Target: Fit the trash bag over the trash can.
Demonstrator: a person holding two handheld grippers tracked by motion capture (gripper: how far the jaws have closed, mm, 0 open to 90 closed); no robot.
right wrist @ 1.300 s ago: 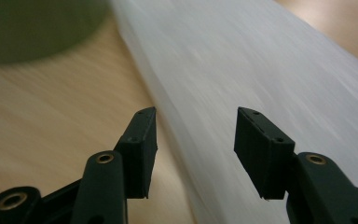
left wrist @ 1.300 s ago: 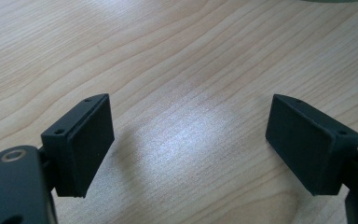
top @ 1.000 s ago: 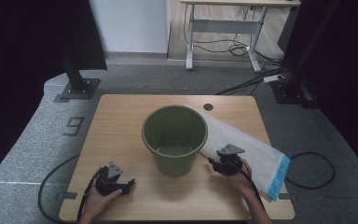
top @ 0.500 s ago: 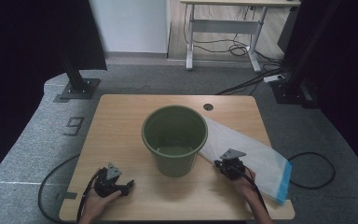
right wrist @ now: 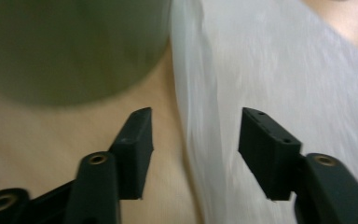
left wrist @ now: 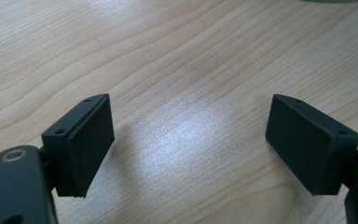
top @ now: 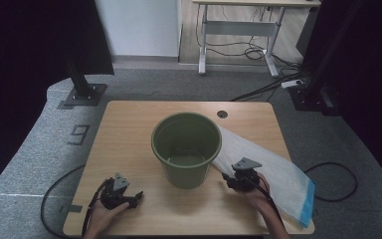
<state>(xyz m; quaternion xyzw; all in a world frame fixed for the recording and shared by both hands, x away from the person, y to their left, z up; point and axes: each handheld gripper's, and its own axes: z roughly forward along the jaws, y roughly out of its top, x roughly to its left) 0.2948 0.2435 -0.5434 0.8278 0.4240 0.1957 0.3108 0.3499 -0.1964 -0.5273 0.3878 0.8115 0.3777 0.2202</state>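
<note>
moved since earlier: the right gripper point(top: 227, 178) has shifted a little away from the bucket's side along the near edge of the plastic bag point(top: 273, 172), and its jaws have just been opening again after a brief close; nothing is between the pads now
unchanged: the left gripper point(top: 135, 197) rests where it was at the front left of the table point(top: 129, 129), and the green bucket point(top: 186, 149) stands in the same spot
right gripper state: moderately wide, holding nothing; in the right gripper view point(right wrist: 193, 140) the bag's folded edge point(right wrist: 261, 74) runs up between the two black jaws without being pinched
left gripper state: jaws wide apart over bare wood point(left wrist: 186, 135), holding nothing
bag position: flat on the table's right half, one end tucked against or behind the bucket, the blue-trimmed end near the front right corner
bucket position: upright at the table's centre, seemingly empty, just beside the right gripper
risk, missed pinch: the film lies flat, so the pads may close on air or slide off the thin edge
risk, bucket: the bag's far end is close to the bucket base, so a hard pull could drag or tip it
risk, single layer: catching only one layer would leave the mouth shut
risk, left side: the left gripper is well apart, too far to steady the bucket quickly
</note>
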